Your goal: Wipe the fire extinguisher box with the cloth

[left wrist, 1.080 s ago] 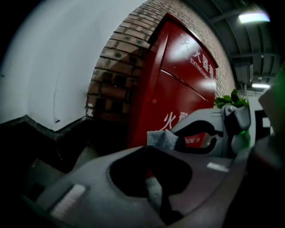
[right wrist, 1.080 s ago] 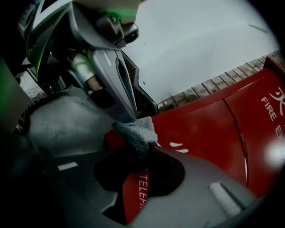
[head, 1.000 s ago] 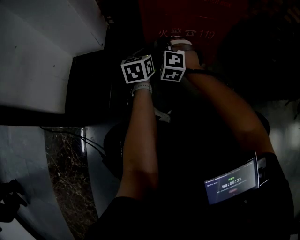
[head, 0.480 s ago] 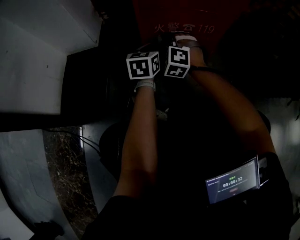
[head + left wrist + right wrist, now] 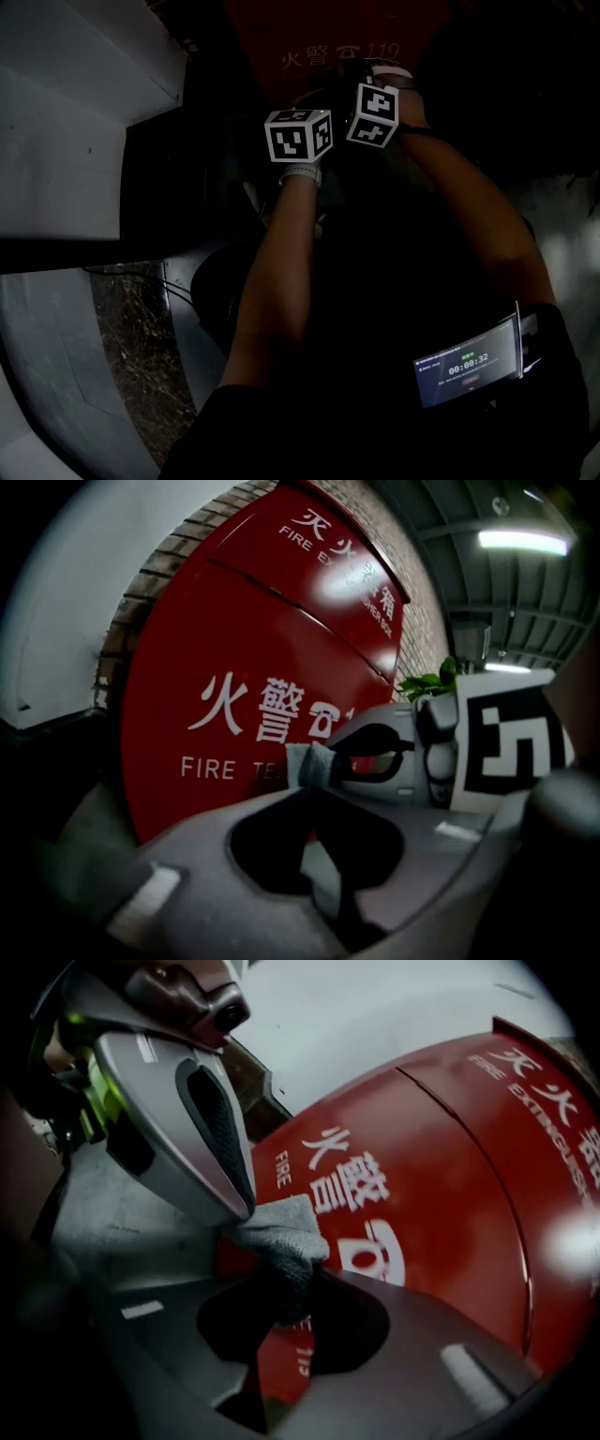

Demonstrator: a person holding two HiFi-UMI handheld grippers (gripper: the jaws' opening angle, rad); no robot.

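1. Fire extinguisher box (image 5: 234, 658) fills the left gripper view, its red front close ahead. My left gripper (image 5: 314, 787) has its jaws closed, pinching the grey cloth (image 5: 311, 761), and the right gripper (image 5: 330, 761) meets it there.
2. Right gripper view: these jaws are also clamped on the bunched cloth, near the white lettering (image 5: 347, 1185). I cannot tell whether it touches.
3. Head view: both marker cubes (image 5: 298, 136) sit side by side before the dim box. I judge the wipe is starting; next I press the cloth on and sweep.
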